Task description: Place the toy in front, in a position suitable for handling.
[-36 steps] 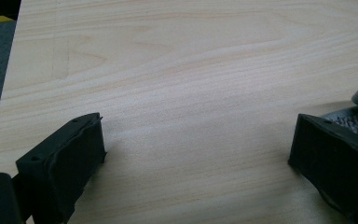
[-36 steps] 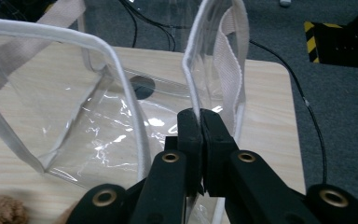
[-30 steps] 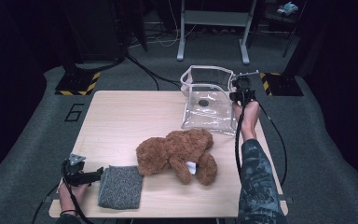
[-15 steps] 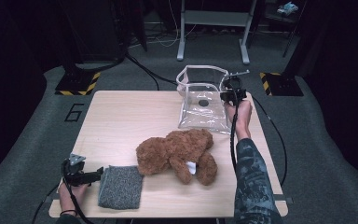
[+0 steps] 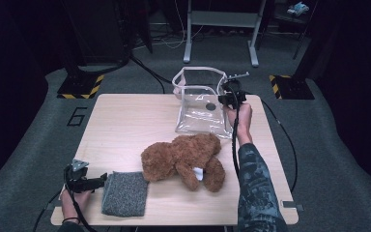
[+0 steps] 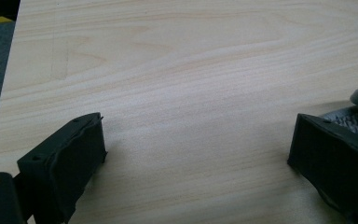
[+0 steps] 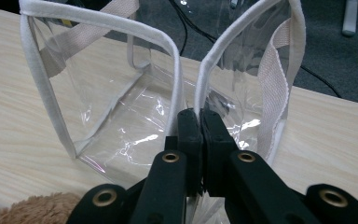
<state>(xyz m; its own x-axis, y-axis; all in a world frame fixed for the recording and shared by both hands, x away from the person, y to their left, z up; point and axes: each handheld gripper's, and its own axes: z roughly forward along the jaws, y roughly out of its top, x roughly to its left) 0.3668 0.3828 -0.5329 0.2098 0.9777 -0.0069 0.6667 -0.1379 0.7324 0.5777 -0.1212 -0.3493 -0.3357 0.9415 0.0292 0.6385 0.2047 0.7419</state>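
**Bag rim pinched, bear waiting**

The right gripper point(image 5: 229, 94) has its jaws fully closed on the white-trimmed rim of the clear bag point(image 5: 200, 108), which stands at the table's point(image 5: 125, 121) one o'clock edge. In the right gripper view the jaws clamp the rim at the bag's near corner. The teddy bear point(image 5: 186, 159) lies near five o'clock, just in front of the bag. The left gripper point(image 5: 89, 182), jaws spread wide and empty, rests at seven o'clock beside the grey cloth point(image 5: 124, 193). The step looks like positioning and opening the bag; next, the left gripper likely needs to take the bear.
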